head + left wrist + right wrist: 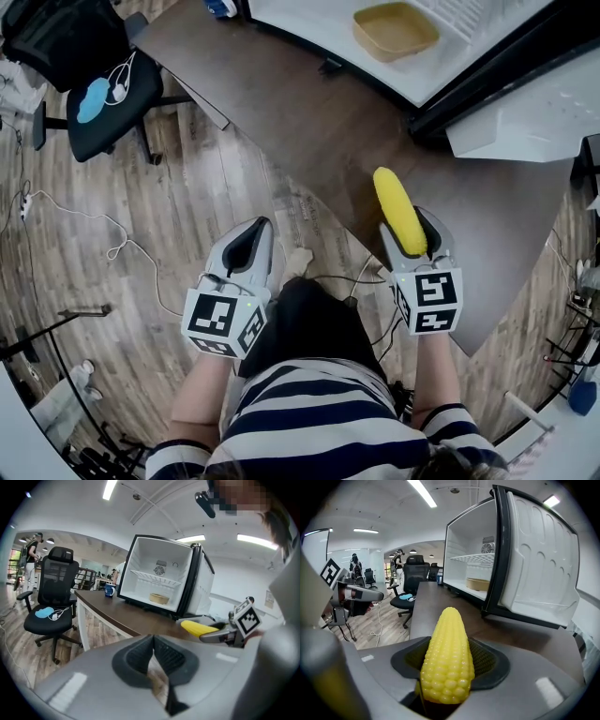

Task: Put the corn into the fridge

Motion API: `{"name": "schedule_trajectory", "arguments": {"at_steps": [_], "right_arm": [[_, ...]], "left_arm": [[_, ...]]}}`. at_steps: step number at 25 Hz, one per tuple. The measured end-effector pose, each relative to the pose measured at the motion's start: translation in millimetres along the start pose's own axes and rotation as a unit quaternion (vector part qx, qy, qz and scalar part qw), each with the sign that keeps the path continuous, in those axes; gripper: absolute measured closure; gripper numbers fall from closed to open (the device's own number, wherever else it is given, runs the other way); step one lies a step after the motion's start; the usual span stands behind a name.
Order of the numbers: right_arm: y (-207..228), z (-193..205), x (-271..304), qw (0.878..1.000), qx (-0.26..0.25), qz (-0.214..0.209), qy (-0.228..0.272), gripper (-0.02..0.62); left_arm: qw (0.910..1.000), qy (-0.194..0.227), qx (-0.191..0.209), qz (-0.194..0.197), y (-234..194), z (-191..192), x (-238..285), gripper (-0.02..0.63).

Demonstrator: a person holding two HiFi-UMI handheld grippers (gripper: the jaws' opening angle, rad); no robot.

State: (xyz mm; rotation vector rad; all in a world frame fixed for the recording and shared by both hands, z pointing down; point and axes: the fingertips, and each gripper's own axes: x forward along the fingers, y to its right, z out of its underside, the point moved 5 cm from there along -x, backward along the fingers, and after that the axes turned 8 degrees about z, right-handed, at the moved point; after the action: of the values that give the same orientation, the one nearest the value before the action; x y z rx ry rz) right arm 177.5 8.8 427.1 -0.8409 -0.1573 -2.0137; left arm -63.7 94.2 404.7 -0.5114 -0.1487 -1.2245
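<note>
A yellow corn cob (398, 212) (447, 656) sticks forward out of my right gripper (412, 246) (449, 667), which is shut on it over the brown table's near edge. The cob also shows in the left gripper view as the corn (199, 628). The small fridge (161, 576) (511, 559) stands open on the table ahead, its door (536, 557) swung to the right. My left gripper (249, 246) (153, 660) is shut and empty, held over the wooden floor to the left of the table.
A tan bowl (395, 30) (478, 583) sits on the fridge's lower shelf. The brown table (309, 112) runs diagonally. A black office chair (89, 89) (55, 602) with a blue mask stands on the left. Cables lie on the floor (103, 234). People stand far off.
</note>
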Motion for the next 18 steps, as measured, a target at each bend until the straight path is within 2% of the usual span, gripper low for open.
{"name": "schedule_trajectory", "arguments": {"at_steps": [9,18], "right_arm": [[-23,-58,18,0.999,-0.010,-0.034,0.031,0.344],[-39,-112,33,0.995,-0.007,-0.071,0.067,0.344]], "left_arm": [[0.9992,0.020,-0.006,-0.033,-41,-27,-11,0.606],[0.9968,0.037,0.008,-0.070,-70,-68,-23,0.606]]}}
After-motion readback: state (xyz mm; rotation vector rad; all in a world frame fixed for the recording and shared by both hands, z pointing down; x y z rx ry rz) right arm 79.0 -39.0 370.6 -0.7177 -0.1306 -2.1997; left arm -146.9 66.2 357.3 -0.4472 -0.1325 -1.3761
